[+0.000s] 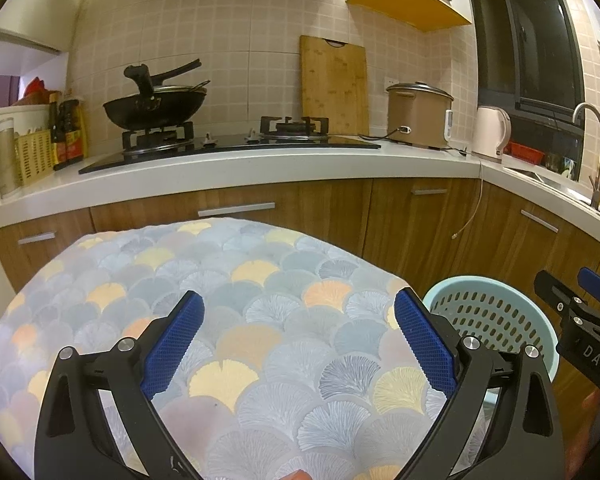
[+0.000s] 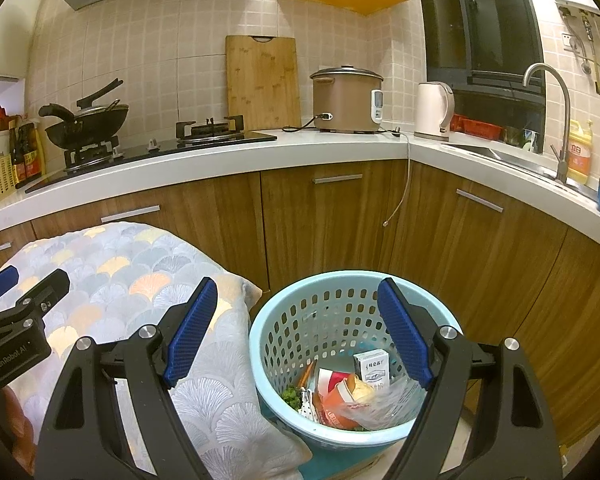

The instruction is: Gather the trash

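A light blue perforated trash basket (image 2: 284, 320) stands on the floor beside a table covered with a fan-pattern cloth (image 2: 148, 280). It holds trash: a small white carton (image 2: 372, 366), an orange wrapper (image 2: 332, 400), clear plastic (image 2: 384, 402) and some greens (image 2: 291, 395). My right gripper (image 2: 296, 330) is open and empty above the basket. My left gripper (image 1: 298, 340) is open and empty above the cloth (image 1: 220, 272); the basket (image 1: 500, 316) shows to its right. The right gripper (image 1: 580, 312) shows at the left wrist view's right edge, and the left gripper (image 2: 16, 304) at the right wrist view's left edge.
Wooden cabinets (image 2: 332, 220) and a white counter (image 2: 260, 148) run behind. On it are a hob with a black wok (image 2: 86, 122), a cutting board (image 2: 262, 80), a rice cooker (image 2: 348, 98), a kettle (image 2: 434, 110) and a sink tap (image 2: 556, 120).
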Motion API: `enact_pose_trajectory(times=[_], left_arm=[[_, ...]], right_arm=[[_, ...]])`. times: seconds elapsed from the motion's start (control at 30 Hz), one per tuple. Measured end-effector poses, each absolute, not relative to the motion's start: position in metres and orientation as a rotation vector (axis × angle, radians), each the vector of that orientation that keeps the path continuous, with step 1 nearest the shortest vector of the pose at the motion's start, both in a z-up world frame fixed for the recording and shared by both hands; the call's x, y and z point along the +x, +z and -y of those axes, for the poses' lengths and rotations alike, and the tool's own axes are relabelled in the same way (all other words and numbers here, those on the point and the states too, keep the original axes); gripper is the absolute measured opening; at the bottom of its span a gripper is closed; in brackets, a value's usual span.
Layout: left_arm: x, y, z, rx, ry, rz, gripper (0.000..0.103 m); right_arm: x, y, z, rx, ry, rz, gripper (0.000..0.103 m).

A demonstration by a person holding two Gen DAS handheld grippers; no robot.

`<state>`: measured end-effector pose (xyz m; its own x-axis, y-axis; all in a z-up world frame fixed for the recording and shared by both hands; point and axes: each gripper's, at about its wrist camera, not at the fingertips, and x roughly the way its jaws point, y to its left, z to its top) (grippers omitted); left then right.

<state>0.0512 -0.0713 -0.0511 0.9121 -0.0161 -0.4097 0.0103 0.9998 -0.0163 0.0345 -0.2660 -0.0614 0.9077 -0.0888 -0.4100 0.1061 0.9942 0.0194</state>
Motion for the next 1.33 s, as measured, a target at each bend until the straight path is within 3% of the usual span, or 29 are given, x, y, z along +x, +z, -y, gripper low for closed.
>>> enact_pose_trajectory(times=[1.33], left_arm=[[0.0488,-0.0496,0.0716,-0.019,-0.007,-0.428,0.094]], right_arm=[[0.0363,-0.0642,0.2674,0.049,-0.097,-0.437,0.078]])
